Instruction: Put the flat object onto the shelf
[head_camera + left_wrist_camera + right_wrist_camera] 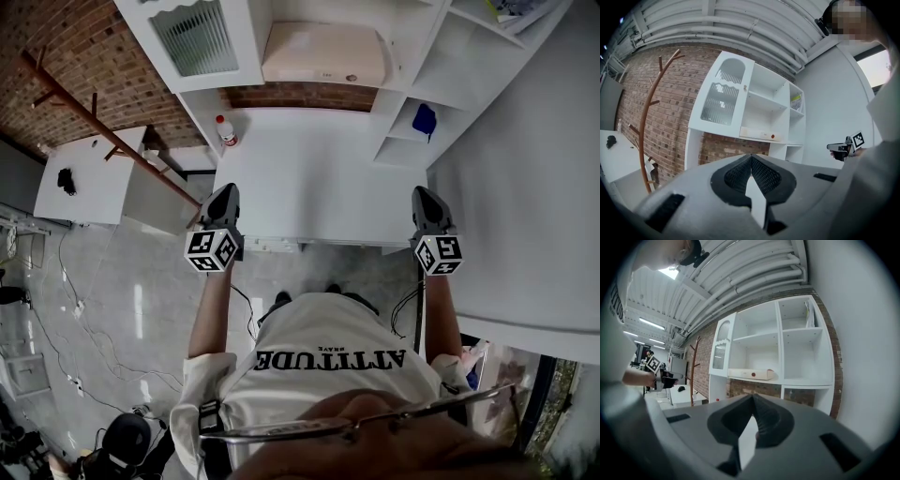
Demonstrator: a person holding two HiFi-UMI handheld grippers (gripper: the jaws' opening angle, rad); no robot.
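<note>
- I have both grippers held level at the near edge of the white desk (319,178), the left gripper (225,194) and the right gripper (424,195) well apart, one toward each side.
- The left gripper's jaws are pressed together with nothing between them. The right gripper's jaws meet at the tips in the same way, also empty.
- The task's thing, a flat cardboard box (323,52) with a red dot on its near edge, lies flat in the white shelf unit (780,341). It rests on the board just above the desk, left of the unit's right-hand column of compartments.
- The desk carries only a small red-capped bottle (225,129) at its far left corner. A blue object (424,119) sits in a low compartment on the right.
- My reading is that the placing step is done: the box is on the shelf and neither gripper touches it.
- If I have misread this and the box must go to another shelf, the next move calls for opening both grippers, reaching far across the desk, and clamping the box by its near edge, level, from both sides.
</note>
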